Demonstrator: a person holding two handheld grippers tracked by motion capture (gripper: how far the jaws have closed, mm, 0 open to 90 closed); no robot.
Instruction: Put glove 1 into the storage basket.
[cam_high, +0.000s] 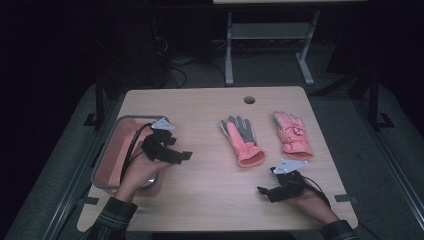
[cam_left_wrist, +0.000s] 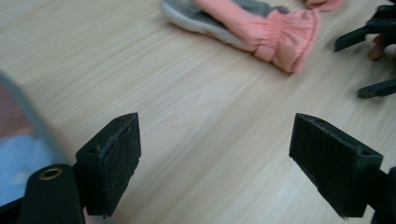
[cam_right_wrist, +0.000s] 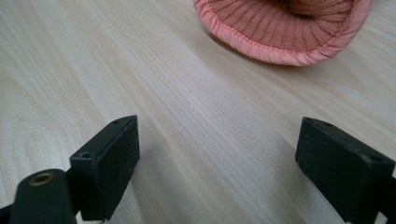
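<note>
Right gripper (cam_high: 264, 191), jaws wide and empty, faces the pink-and-grey glove (cam_high: 241, 140) cuff just ahead; left gripper (cam_high: 185, 156) likewise wide beside the basket (cam_high: 107, 150); advise pinching the cuff edge squarely

The left hand-held gripper (cam_high: 186, 156) and the right hand-held gripper (cam_high: 262, 191) are matte black, each topped by a grey three-cornered plate with a black cable trailing back. Their blocky jaws carry small screw holes (a brass-ringed one sits lower left). Both sleeves are dark plaid.
</note>
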